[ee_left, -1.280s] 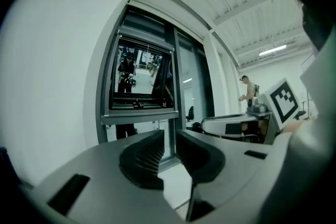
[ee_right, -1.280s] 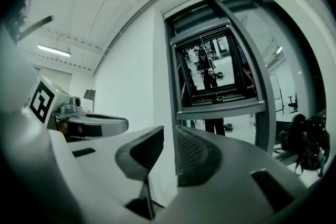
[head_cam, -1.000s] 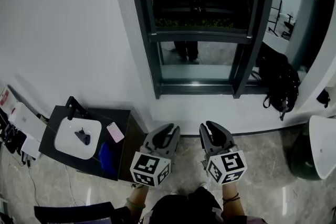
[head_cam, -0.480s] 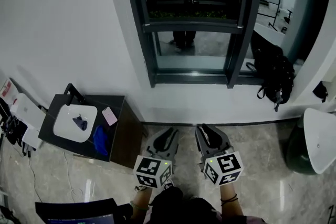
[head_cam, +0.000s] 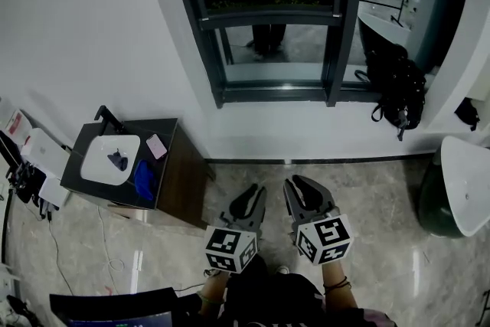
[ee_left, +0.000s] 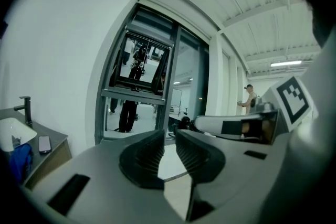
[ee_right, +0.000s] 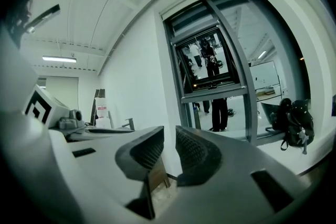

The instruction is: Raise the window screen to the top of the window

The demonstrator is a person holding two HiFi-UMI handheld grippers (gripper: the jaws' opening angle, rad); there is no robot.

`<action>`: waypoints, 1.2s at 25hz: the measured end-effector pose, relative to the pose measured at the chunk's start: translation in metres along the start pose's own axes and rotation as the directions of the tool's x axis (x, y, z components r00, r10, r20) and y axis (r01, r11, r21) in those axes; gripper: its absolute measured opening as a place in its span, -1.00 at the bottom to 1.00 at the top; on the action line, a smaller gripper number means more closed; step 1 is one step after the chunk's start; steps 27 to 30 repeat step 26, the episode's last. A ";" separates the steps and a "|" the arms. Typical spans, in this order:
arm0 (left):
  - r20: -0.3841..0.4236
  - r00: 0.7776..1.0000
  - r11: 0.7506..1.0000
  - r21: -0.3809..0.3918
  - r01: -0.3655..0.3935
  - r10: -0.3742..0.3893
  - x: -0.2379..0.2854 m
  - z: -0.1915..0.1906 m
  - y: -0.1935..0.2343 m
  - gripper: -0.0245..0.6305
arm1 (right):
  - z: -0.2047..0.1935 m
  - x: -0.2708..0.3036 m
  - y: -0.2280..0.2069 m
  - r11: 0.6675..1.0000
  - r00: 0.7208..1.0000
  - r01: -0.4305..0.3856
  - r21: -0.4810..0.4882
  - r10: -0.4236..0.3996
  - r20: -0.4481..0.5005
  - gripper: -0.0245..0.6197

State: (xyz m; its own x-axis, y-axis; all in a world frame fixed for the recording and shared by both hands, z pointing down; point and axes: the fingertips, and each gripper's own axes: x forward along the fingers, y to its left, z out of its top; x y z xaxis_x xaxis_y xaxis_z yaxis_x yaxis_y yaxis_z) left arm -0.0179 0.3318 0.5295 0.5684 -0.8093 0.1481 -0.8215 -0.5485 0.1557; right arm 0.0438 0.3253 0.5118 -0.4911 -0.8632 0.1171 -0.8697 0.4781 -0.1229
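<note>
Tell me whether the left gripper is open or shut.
Open: the left gripper jaws stand slightly apart, a gap between them, nothing held.

Bare marble floor (head_cam: 253, 168) lies open between the left gripper (head_cam: 250, 201), the right gripper (head_cam: 304, 191) and the white wall under the window (head_cam: 331, 27), with nothing standing on that stretch. To the left, a dark cabinet (head_cam: 182, 176) carrying a white basin (head_cam: 96, 165) and a black tap (head_cam: 109, 119) juts out from the wall, its near corner close beside the left gripper's path. To the right, a black backpack (head_cam: 394, 88) sits just past the window's right post, and a white rounded object (head_cam: 467, 180) on a dark base crowds the floor's right edge. The window's dark crossbar (head_cam: 268, 17) and posts split the opening into narrow panes
</note>
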 end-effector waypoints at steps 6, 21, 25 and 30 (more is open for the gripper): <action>0.002 1.000 1.000 -0.003 -0.021 0.021 -0.014 -0.004 -0.007 -0.72 | -0.004 -0.015 0.008 1.000 1.000 -0.014 -0.011 0.014 -0.007 -0.70; 0.002 1.000 0.999 0.028 -0.031 0.031 -0.028 -0.006 -0.016 -0.72 | -0.012 -0.025 0.022 0.999 0.999 -0.041 -0.035 0.040 -0.020 -0.70; 0.002 1.000 0.999 0.028 -0.027 0.027 -0.030 -0.006 -0.017 -0.72 | -0.014 -0.026 0.023 0.999 0.999 -0.040 -0.036 0.039 -0.025 -0.70; 0.002 1.000 0.999 0.028 -0.027 0.027 -0.030 -0.007 -0.017 -0.72 | -0.014 -0.027 0.023 0.999 0.999 -0.040 -0.037 0.039 -0.027 -0.70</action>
